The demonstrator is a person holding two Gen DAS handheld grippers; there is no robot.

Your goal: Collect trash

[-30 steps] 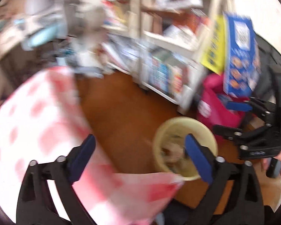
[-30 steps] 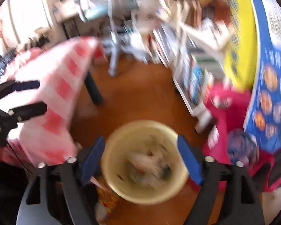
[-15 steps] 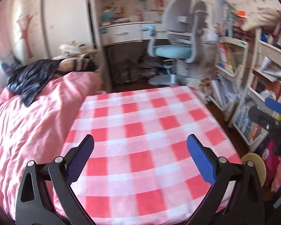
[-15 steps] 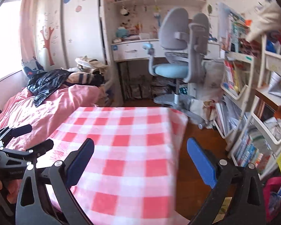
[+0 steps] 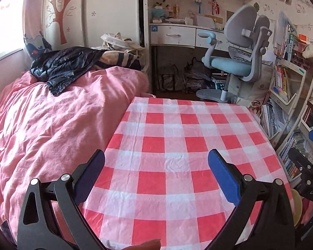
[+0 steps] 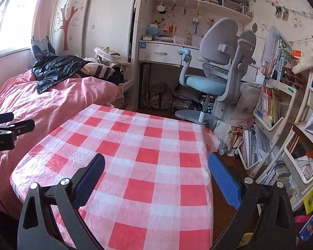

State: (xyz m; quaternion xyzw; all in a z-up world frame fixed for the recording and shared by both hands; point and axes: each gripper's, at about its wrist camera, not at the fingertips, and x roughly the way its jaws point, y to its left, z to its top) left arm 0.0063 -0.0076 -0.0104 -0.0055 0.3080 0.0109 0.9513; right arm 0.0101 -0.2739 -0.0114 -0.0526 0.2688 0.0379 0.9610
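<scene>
The pink bed (image 5: 52, 125) lies left of the checked table (image 5: 177, 156); a grey chair (image 5: 240, 58) stands beyond it. Over the table the left tool (image 5: 156, 175) and right tool (image 6: 156, 175) gape wide, nothing between. A yellow bin's rim (image 5: 297, 206) peeks past the table's right edge.

I read only "DAS" in white on the black body of the right claw (image 5: 312, 160); book spines on the shelf (image 6: 281, 95) are too small.
</scene>
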